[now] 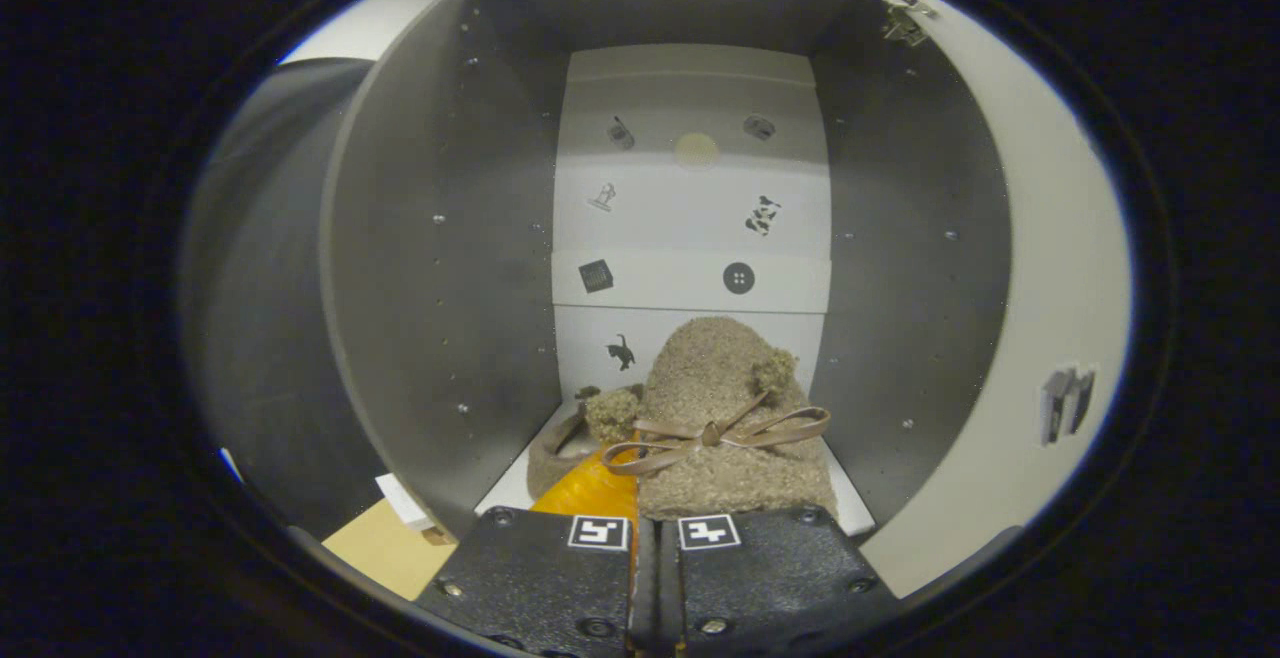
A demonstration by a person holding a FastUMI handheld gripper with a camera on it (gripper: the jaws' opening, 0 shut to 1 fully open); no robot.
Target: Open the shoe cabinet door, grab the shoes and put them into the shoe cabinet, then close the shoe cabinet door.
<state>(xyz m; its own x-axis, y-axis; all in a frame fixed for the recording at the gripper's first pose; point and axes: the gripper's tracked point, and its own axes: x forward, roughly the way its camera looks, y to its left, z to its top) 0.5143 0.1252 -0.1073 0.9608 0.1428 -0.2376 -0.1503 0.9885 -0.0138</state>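
tongs (655, 538) tips hidden behind own blocks, second shoe (565, 438) mostly hidden behind front shoe (725, 418)

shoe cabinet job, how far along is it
Done: the grey shoe cabinet stands open, its white door swung aside on the hinge side. In hand: the gripper, fingers nearly together, seems to pinch the fuzzy tan shoe with the brown bow at the cabinet floor. Left: release, withdraw, close the door.

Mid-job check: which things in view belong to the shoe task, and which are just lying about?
Job:
- fuzzy tan shoe with bow, just ahead of the hand-held gripper, whose fingers are nearly closed
- shoe cabinet
- open cabinet door

Lying about:
- stickers on the back panel
- small white block outside the cabinet
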